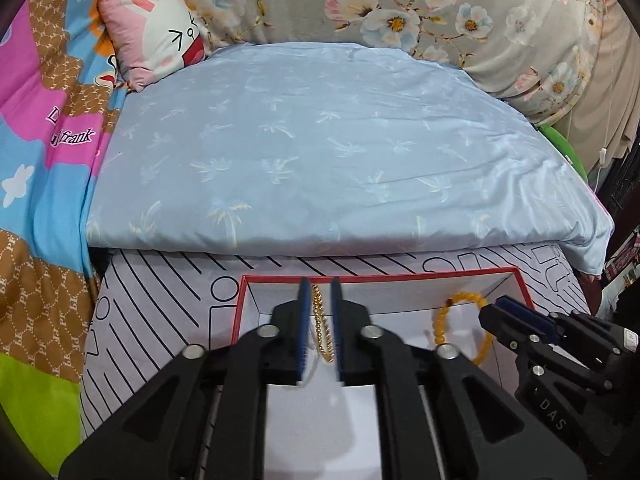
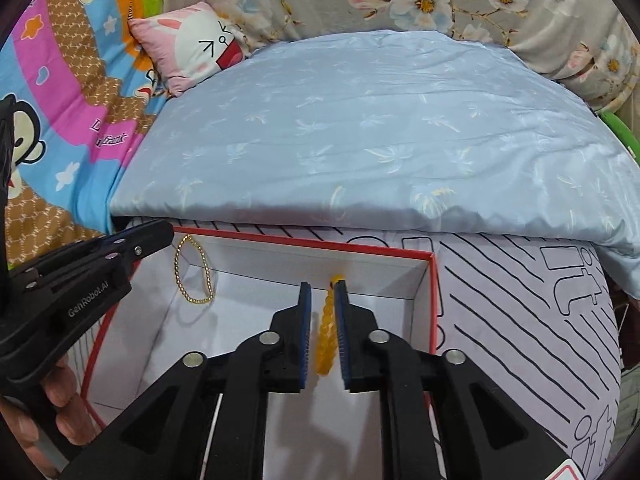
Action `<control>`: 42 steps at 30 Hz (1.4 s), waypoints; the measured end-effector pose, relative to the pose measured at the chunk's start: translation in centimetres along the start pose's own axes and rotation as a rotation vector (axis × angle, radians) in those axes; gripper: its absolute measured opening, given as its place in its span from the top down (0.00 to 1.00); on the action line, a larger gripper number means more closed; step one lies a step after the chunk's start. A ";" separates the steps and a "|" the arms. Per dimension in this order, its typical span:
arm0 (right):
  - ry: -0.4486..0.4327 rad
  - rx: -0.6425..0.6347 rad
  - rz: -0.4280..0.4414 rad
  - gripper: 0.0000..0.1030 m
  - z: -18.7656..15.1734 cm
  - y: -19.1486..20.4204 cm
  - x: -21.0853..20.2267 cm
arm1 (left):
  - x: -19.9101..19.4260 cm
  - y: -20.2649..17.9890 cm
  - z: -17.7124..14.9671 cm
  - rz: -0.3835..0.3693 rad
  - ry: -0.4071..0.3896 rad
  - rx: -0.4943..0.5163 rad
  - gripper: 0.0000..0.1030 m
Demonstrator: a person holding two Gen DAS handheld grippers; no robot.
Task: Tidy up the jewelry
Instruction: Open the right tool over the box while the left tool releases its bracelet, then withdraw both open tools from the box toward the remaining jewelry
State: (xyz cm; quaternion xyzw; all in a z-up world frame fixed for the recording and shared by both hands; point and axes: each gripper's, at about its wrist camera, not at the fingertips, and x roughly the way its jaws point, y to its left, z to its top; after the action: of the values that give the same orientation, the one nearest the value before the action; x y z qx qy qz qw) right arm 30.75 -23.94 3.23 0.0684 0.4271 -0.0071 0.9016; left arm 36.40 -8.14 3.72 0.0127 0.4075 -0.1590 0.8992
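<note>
Left hand-held gripper point(image 1: 320, 292) over red-rimmed box point(image 1: 400, 279), folded blue quilt point(image 1: 320, 140) behind

— Where's the room?

— The box point(image 2: 424, 280) is open on top, its white floor bare between the gold chain point(image 2: 192, 276) and the yellow beads point(image 2: 326, 340).

— What blocks?

— The folded blue quilt point(image 1: 320, 140) rises just behind it, and the two tongs point(image 1: 320, 324) point(image 2: 322, 332) crowd the inside.

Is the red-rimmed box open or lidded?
Open: no lid covers the box; its white interior shows, with the gold chain and amber bead bracelet hanging inside.
</note>
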 end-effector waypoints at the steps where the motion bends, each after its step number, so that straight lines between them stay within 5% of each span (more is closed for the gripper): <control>1: -0.006 0.004 -0.005 0.71 -0.1 -0.1 -0.2 | -0.1 0.0 0.0 0.006 -0.006 -0.001 0.70; 3: -0.021 -0.001 -0.022 0.66 -0.2 -0.1 -0.7 | -0.5 -0.1 -0.1 0.041 -0.031 0.001 0.53; 6: -0.050 -0.011 -0.044 0.61 -0.3 0.1 -1.7 | -1.2 -0.7 -0.5 0.090 -0.050 0.035 0.48; 42: -0.101 -0.048 -0.053 0.53 -7.6 3.4 -12.6 | -12.0 -2.5 -8.0 0.106 -0.085 0.032 0.44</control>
State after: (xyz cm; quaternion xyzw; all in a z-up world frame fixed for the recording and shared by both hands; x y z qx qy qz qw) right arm 17.14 -20.21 8.64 0.0350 0.3825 -0.0244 0.9230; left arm 22.43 -5.98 7.55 0.0419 0.3651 -0.1183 0.9225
